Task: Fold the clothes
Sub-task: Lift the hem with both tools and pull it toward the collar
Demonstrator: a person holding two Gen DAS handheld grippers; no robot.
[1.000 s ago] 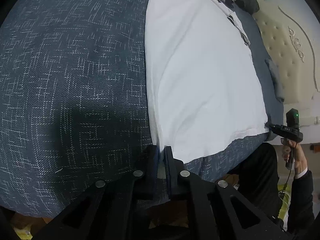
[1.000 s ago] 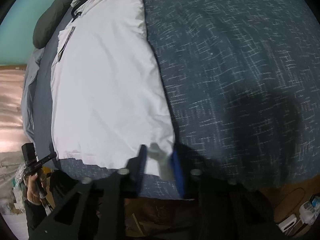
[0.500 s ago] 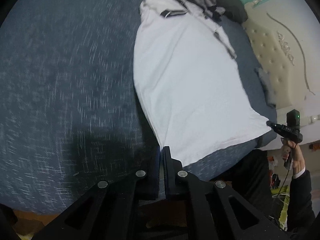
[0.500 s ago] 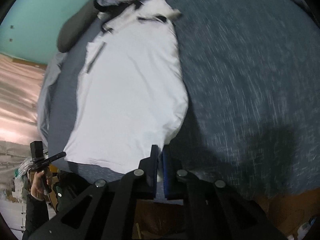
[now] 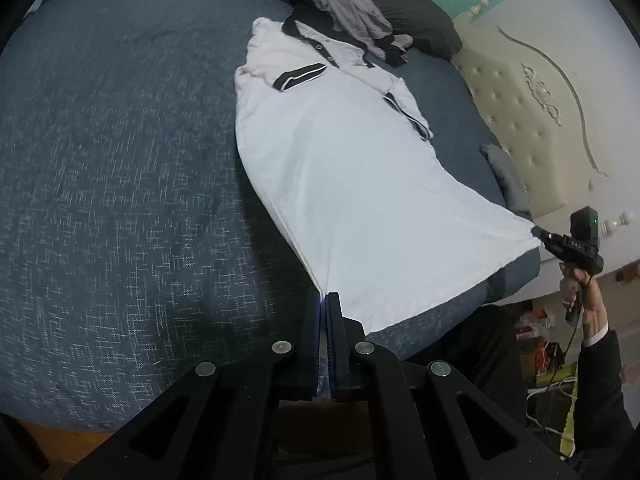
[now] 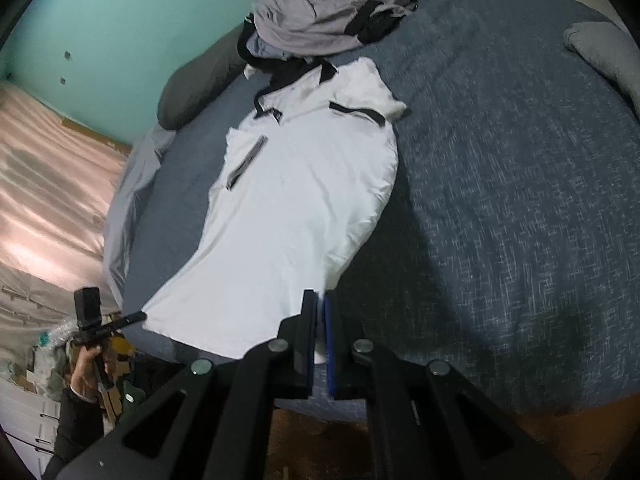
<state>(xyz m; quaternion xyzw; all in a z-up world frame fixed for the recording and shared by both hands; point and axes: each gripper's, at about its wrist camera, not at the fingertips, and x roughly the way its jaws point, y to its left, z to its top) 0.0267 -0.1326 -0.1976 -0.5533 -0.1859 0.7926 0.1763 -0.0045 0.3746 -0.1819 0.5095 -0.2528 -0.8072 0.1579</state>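
White polo shirt point(image 5: 360, 200) flat on bed point(image 5: 120, 160), long axis running away from jaws toward collar. Left gripper point(image 5: 323, 304) and right gripper point(image 6: 320, 304) each clamped on hem corner; equally near.

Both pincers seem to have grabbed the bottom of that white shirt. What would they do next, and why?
Probably carry the hem forward toward the collar to fold the white shirt in half. The left gripper and right gripper are each shut on a bottom corner, with the shirt's top on the bed.
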